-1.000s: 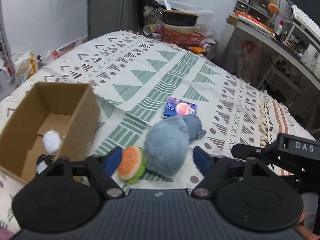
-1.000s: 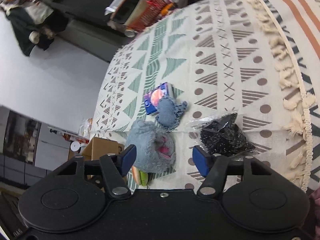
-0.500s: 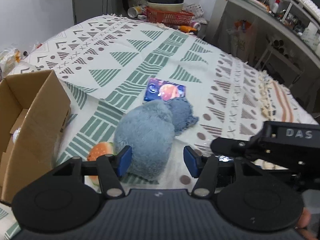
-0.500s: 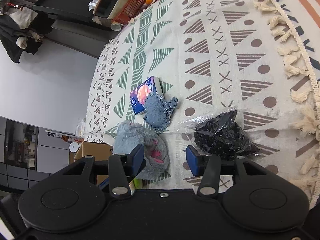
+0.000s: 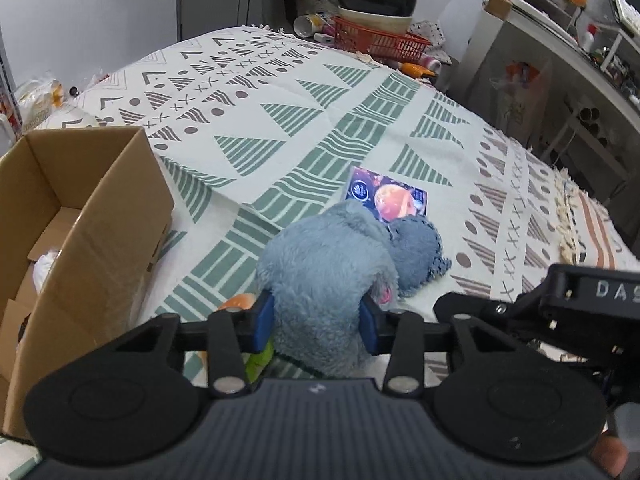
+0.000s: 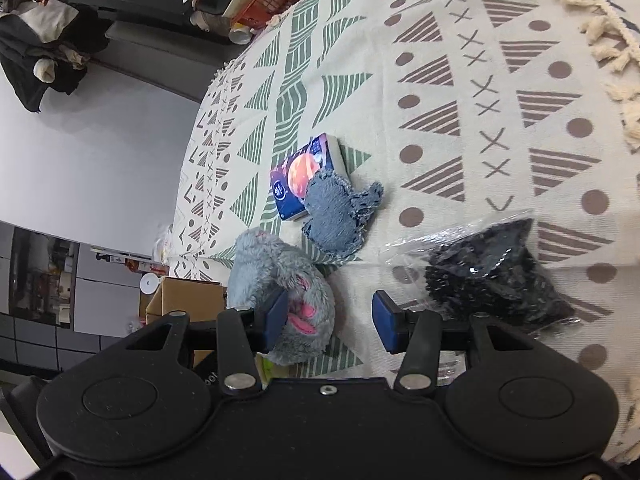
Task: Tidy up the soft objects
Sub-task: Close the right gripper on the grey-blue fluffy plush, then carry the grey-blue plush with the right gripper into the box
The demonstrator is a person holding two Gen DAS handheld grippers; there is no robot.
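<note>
Each of the 2 fisheye cameras rides a hand-held gripper, looking steeply down along its fingers from close above a patterned bedspread (image 5: 304, 128). The right view is rolled sideways. Both share the fluffy blue plush (image 5: 320, 264) (image 6: 276, 264), blue cloth piece (image 5: 416, 248) (image 6: 336, 216) and cardboard box (image 5: 92, 236) (image 6: 184, 296).

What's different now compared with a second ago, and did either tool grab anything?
The left gripper has come down over the grey-blue plush toy; its jaws have just been closing and now pinch it. The right gripper has moved nearer the bed, its jaws narrowing slightly but open on nothing. The cardboard box, tissue pack, denim pouch and black bag lie unmoved.
</note>
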